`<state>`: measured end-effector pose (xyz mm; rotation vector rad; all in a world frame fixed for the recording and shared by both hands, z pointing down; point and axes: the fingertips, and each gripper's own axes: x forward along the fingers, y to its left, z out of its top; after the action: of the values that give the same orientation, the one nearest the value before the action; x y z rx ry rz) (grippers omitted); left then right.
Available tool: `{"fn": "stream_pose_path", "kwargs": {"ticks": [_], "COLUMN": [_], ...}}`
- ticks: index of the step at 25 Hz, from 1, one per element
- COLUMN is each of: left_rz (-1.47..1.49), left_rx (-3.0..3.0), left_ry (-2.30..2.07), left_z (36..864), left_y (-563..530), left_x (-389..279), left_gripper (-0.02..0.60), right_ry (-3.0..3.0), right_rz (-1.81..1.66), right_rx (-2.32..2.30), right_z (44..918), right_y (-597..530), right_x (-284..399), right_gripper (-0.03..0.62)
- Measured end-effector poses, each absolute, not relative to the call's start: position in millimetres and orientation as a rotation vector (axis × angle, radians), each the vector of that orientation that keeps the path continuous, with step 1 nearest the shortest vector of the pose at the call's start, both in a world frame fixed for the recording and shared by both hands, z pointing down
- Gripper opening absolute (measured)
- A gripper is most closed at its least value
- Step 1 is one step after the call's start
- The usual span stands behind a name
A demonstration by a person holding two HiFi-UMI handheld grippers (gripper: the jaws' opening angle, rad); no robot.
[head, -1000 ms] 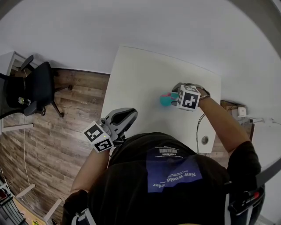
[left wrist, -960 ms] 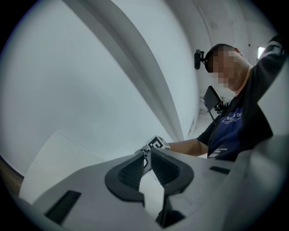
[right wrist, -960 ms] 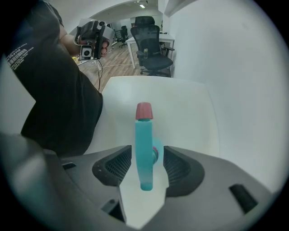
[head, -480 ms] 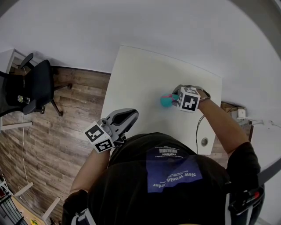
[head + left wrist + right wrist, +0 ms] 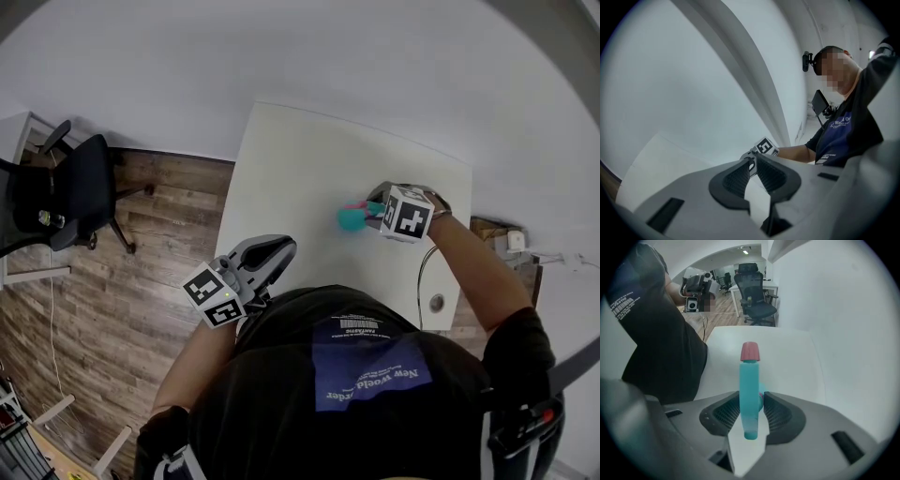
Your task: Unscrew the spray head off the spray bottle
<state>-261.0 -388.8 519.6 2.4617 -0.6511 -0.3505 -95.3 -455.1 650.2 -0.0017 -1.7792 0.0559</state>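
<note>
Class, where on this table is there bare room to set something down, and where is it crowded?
Bare: the table's far half by the wall, and the strip left of the spray bottle. Crowded: the bottle, where the right gripper has just been closing on the spray head.

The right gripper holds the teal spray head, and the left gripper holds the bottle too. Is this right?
Only the left part is wrong: the left gripper view shows the left gripper shut on nothing. The right gripper, its jaws just closed, does hold the teal spray head.
</note>
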Motion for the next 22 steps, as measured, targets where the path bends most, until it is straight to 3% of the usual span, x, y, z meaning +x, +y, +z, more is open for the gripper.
{"fn": "stream_pose_path", "kwargs": {"ticks": [22], "left_rz": [-0.307], "left_rx": [2.587], "left_ry": [-0.554], "left_z": [481], "left_y": [-397], "left_x": [-238], "left_gripper": [0.055], "right_ry": [-2.376], "right_rz": [0.42], "right_rx": [0.391], "right_z": [502], "right_y": [-450], "right_x": [-85], "right_gripper": [0.149]}}
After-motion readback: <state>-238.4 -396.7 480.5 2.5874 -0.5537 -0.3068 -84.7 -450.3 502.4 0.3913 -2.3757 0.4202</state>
